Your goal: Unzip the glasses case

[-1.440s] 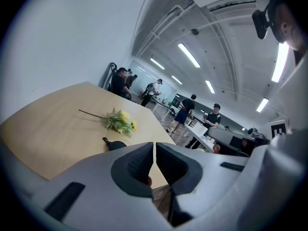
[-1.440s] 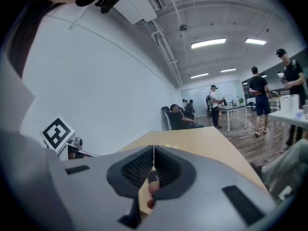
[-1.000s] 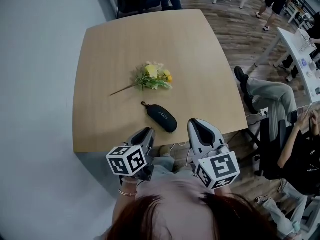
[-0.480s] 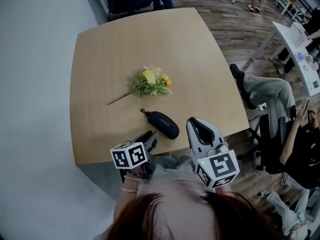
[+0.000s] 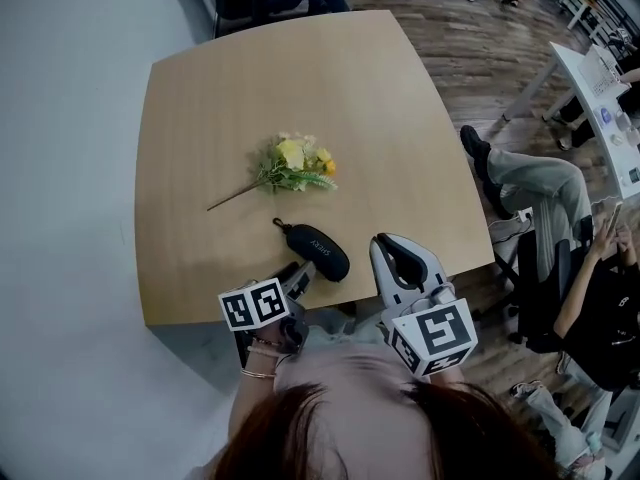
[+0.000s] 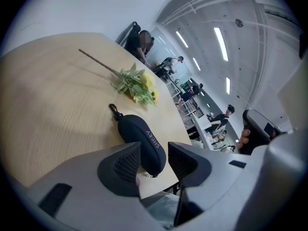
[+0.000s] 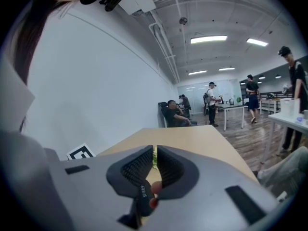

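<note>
— How's the left grey plastic gripper [image 5: 301, 277]?
— Tilted downward, jaws apart, just been opening, pressing on nothing.
— And the right grey plastic gripper [image 5: 396, 243]?
— Nearly level, jaws almost together, only a slit.

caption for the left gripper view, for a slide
Left gripper, its jaws just opening and empty, faces the black glasses case on the table, flowers beyond.

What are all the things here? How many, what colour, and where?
table: one, light wood, under everything
glasses case: one, black, near the table's front edge
flower sprig: one, yellow and green, mid-table beyond the case
desk: one, white, far right
people: several, mostly dark clothes, around the room
left gripper: one, grey, jaws apart, just been opening, empty, close before the case
right gripper: one, grey, jaws together, empty, right of the case
</note>
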`<action>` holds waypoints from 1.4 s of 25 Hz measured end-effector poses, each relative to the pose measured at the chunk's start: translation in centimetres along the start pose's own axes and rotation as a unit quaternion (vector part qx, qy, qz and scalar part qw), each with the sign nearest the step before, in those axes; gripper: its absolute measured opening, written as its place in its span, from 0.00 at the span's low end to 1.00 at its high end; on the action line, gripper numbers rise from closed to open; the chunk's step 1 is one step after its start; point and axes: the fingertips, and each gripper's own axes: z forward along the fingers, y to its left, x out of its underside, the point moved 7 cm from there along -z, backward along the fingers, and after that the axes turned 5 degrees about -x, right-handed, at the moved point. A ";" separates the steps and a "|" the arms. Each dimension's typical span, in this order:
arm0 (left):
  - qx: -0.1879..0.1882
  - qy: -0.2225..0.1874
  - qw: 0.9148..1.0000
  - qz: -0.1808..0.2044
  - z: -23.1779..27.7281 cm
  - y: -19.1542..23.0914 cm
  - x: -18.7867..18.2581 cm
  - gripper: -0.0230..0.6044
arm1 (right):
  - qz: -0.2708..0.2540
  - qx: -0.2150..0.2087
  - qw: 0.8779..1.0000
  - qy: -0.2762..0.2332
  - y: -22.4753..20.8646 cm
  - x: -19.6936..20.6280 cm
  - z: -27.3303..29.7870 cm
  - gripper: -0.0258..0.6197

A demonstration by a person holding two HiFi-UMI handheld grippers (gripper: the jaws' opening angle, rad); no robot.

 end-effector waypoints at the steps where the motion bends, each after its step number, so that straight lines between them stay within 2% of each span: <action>1: -0.004 -0.002 1.000 -0.008 0.2 0.0 0.1 0.29 | -0.002 -0.005 1.000 0.002 -0.4 -0.1 0.0 0.07; 5: -0.024 -0.013 0.999 -0.043 1.1 -0.1 0.5 0.32 | -0.007 -0.019 1.000 0.007 -2.2 -0.9 -0.1 0.07; 13: -0.064 -0.023 0.993 -0.101 3.2 1.2 1.0 0.44 | -0.012 -0.041 0.999 0.013 -5.4 -1.4 0.7 0.07; 24: -0.063 -0.009 0.984 -0.166 6.0 1.9 1.8 0.51 | -0.016 -0.056 0.998 0.027 -8.2 -1.6 2.2 0.07; 27: -0.059 -0.003 0.983 -0.172 6.6 2.0 1.6 0.54 | -0.016 -0.055 0.998 0.028 -8.8 -1.7 2.6 0.07; 35: -0.065 0.025 0.986 -0.149 7.9 0.9 1.3 0.54 | -0.011 -0.056 0.998 0.032 -10.3 -1.7 3.4 0.07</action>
